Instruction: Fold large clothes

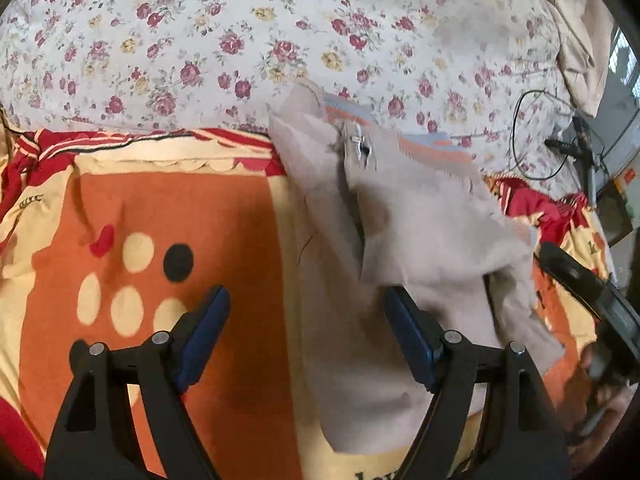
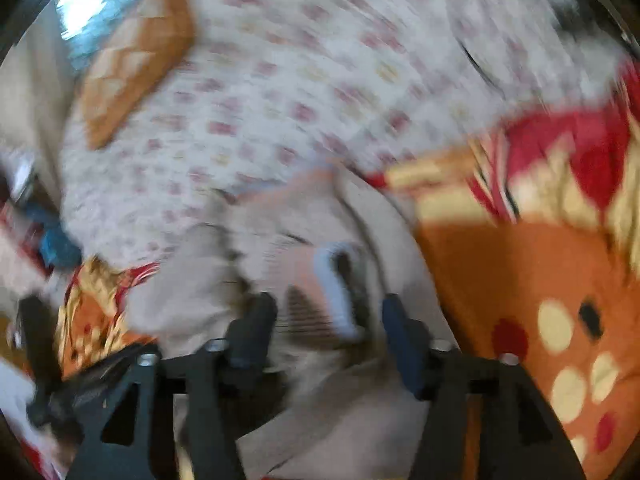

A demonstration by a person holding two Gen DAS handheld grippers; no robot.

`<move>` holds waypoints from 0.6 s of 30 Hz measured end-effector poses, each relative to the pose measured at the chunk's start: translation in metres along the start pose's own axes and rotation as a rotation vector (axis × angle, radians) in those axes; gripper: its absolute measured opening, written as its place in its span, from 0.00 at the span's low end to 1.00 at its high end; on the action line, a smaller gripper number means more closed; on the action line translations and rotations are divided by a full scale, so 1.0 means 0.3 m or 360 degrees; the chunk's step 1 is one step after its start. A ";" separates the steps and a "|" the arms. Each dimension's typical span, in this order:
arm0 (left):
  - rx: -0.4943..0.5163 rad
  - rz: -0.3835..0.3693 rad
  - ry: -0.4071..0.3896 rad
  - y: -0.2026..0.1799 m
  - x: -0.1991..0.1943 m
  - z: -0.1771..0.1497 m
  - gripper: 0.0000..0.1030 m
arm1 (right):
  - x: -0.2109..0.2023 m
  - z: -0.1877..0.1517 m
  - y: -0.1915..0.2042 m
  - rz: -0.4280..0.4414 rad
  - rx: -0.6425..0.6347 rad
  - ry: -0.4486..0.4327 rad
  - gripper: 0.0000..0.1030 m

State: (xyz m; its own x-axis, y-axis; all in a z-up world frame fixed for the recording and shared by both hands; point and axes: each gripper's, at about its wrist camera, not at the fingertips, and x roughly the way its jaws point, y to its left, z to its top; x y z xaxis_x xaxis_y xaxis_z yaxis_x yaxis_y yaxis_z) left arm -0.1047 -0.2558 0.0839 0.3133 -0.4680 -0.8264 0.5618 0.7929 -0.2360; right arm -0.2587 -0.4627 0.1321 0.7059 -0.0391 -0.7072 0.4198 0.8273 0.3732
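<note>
Beige trousers (image 1: 420, 216) lie crumpled on an orange, red and yellow blanket (image 1: 168, 208), their waistband with striped lining and a metal clasp turned toward the floral sheet. My left gripper (image 1: 306, 320) hovers open over the trousers' left edge; its right finger (image 1: 408, 336) is over the cloth, its left one over bare blanket. In the blurred right wrist view my right gripper (image 2: 328, 320) stands open just above the trousers (image 2: 304, 248), with bunched fabric and striped lining below the gap and neither pad pressing on it. The right gripper's black body (image 1: 592, 300) shows at the left view's right edge.
A floral bedsheet (image 1: 240, 40) covers the bed beyond the blanket. A black cable loop (image 1: 536, 136) and a dark device lie at the far right, with a beige cloth (image 1: 576, 32) above them. An orange quilted cushion (image 2: 132, 64) lies at the upper left.
</note>
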 end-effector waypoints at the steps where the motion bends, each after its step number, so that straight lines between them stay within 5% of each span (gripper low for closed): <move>1: 0.0000 0.0006 -0.0002 0.003 0.002 0.013 0.77 | -0.015 0.007 0.031 0.0015 -0.0074 -0.0006 0.60; 7: 0.0050 0.0006 -0.0008 0.002 0.043 0.115 0.77 | 0.048 0.008 0.152 0.0206 -0.0306 0.0115 0.64; 14: 0.0138 -0.0040 -0.0041 -0.041 0.081 0.237 0.77 | 0.161 0.031 0.292 0.0067 -0.0766 0.0162 0.70; 18: 0.0128 -0.0059 -0.0032 -0.055 0.111 0.282 0.77 | 0.256 0.095 0.259 0.0047 -0.0619 0.0218 0.68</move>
State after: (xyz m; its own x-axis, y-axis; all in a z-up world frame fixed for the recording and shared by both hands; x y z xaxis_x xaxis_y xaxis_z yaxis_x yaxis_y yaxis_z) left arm -0.0386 -0.3174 0.1037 0.3058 -0.5048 -0.8073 0.6329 0.7412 -0.2237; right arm -0.1555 -0.4173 0.1239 0.6209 0.0412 -0.7828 0.1348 0.9781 0.1585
